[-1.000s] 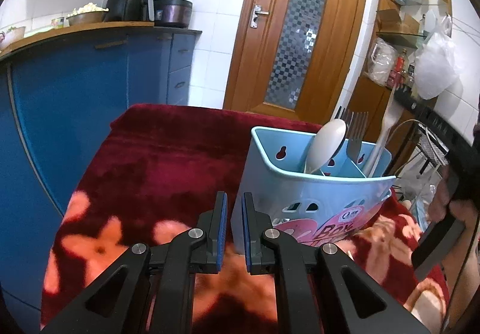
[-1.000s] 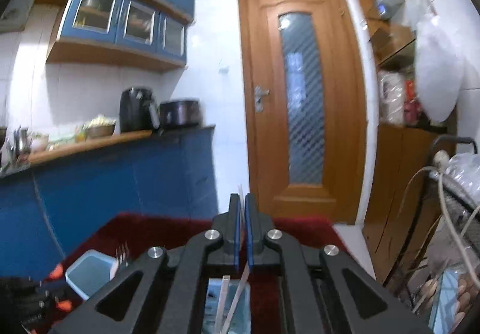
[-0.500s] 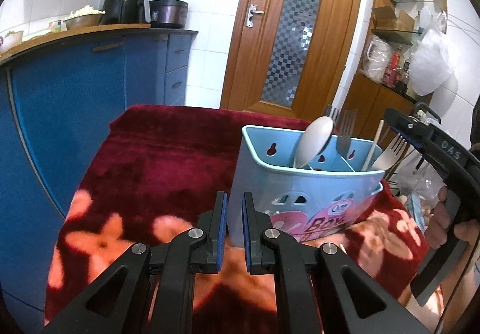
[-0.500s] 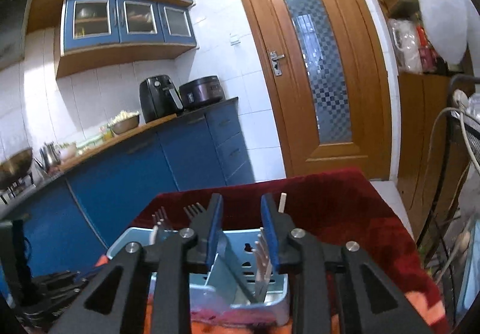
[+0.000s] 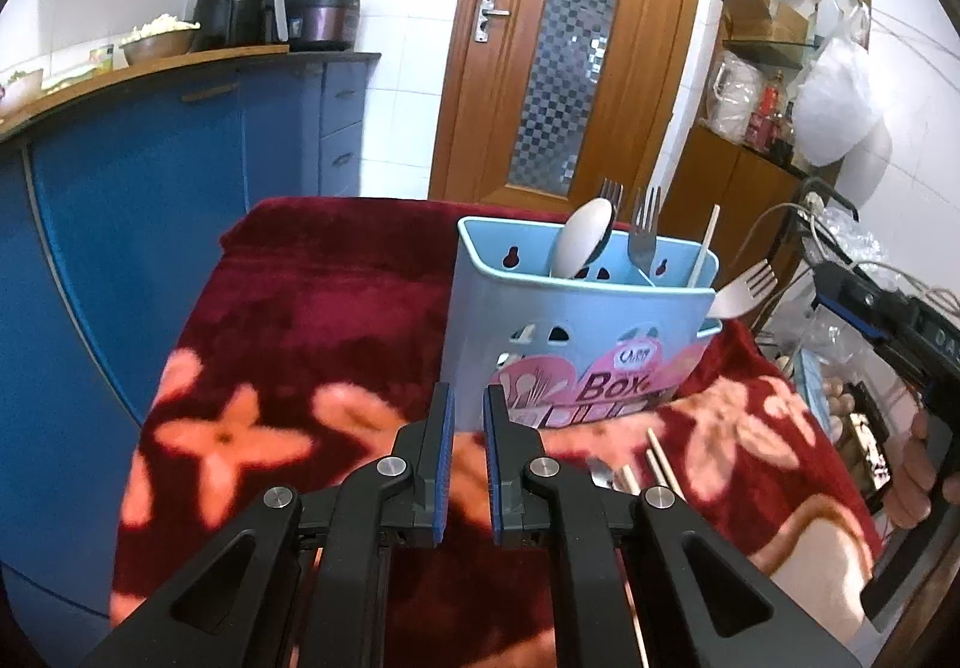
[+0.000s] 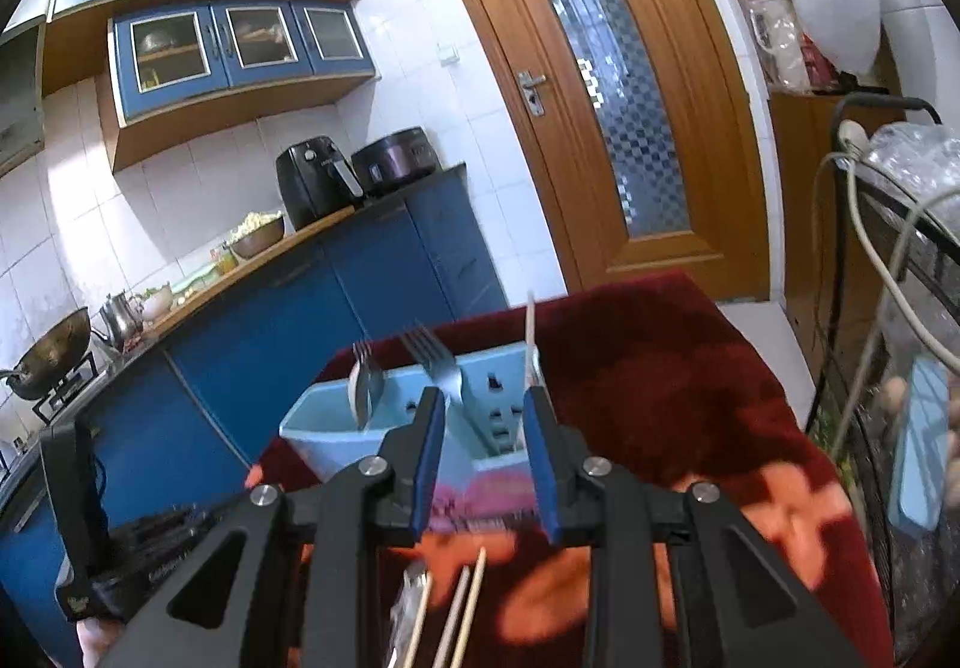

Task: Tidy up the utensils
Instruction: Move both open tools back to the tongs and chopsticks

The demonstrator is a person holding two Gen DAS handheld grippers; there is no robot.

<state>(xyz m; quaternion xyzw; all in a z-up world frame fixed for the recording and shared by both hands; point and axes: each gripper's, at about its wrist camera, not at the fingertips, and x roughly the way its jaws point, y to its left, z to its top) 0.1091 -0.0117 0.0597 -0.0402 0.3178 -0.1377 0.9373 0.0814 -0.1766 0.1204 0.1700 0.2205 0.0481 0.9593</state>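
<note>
A light blue utensil holder (image 5: 576, 332) stands on the red flowered cloth (image 5: 312, 320). It holds a white spoon (image 5: 581, 246), metal forks (image 5: 643, 239), a plastic fork (image 5: 744, 291) and a chopstick (image 5: 703, 246). My left gripper (image 5: 467, 398) is nearly shut and empty, just in front of the holder. My right gripper (image 6: 485, 410) is open and empty, near the holder (image 6: 336, 428). Loose chopsticks (image 6: 462, 608) and a metal utensil (image 6: 408, 602) lie on the cloth below it; they also show in the left wrist view (image 5: 657, 464).
Blue kitchen cabinets (image 5: 150, 170) with a counter, air fryer (image 5: 240, 5) and cooker stand left. A wooden door (image 5: 570, 44) is behind. A wire rack (image 6: 900, 368) with cables and bags stands right of the table.
My right gripper opened, let the chopstick go into the holder and drew back toward the table's front. The left gripper pulled back a little.
</note>
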